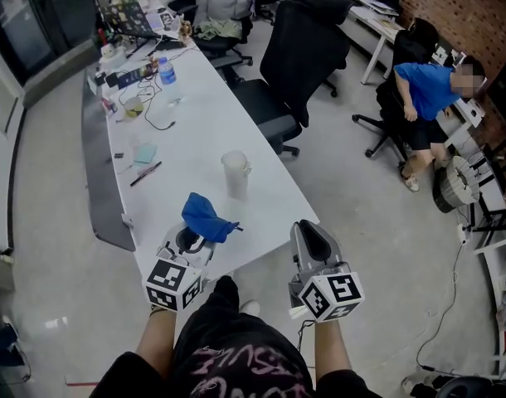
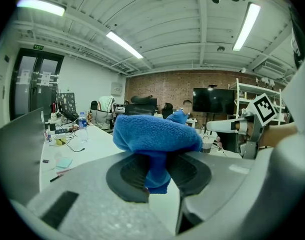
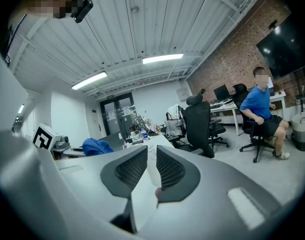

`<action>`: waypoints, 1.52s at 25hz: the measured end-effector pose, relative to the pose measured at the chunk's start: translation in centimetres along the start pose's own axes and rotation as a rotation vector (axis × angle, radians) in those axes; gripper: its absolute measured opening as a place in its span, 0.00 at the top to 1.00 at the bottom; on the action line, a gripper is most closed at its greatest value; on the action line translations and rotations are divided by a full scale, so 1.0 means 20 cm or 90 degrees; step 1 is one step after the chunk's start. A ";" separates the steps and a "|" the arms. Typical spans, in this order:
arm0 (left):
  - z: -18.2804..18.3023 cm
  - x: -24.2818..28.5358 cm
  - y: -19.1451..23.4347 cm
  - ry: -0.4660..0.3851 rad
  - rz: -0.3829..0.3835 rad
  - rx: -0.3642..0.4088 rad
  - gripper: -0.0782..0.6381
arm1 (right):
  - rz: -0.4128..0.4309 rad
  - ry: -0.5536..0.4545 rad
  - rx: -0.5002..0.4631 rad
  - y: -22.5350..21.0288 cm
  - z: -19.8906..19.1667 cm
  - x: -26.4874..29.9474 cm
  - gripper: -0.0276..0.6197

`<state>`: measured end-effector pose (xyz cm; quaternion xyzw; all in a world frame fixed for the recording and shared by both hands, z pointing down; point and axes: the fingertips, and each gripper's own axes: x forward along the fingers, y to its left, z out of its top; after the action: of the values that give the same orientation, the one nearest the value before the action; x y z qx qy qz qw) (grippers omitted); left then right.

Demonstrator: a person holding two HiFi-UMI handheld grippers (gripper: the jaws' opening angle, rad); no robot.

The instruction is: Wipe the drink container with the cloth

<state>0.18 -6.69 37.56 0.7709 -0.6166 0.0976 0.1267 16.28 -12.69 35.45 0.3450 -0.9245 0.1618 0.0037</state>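
The upright cup (image 1: 235, 172) stands ahead, nearer the left gripper's (image 2: 157, 174) jaws clenching the cloth (image 2: 157, 136) than the right gripper's (image 3: 150, 169) parted, empty jaws.

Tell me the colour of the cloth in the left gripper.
Blue. The cloth shows best in the left gripper view.
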 end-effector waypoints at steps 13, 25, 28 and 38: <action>-0.07 0.19 0.21 0.040 -0.014 -0.017 0.76 | 0.046 0.038 -0.004 0.02 -0.03 0.39 0.77; -0.17 0.35 0.39 0.072 -0.025 -0.028 0.76 | 0.100 0.079 -0.010 0.05 -0.11 0.78 0.63; -0.19 0.39 0.42 0.079 -0.029 -0.034 0.76 | 0.116 0.084 -0.013 0.06 -0.11 0.87 0.60; -0.26 0.46 0.51 0.100 -0.042 -0.055 0.76 | 0.156 0.106 -0.020 0.11 -0.16 1.13 0.55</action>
<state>-7.69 -15.73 46.10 0.7744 -0.5828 0.1266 0.2111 -2.61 -24.57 40.42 0.2150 -0.9585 0.1749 0.0661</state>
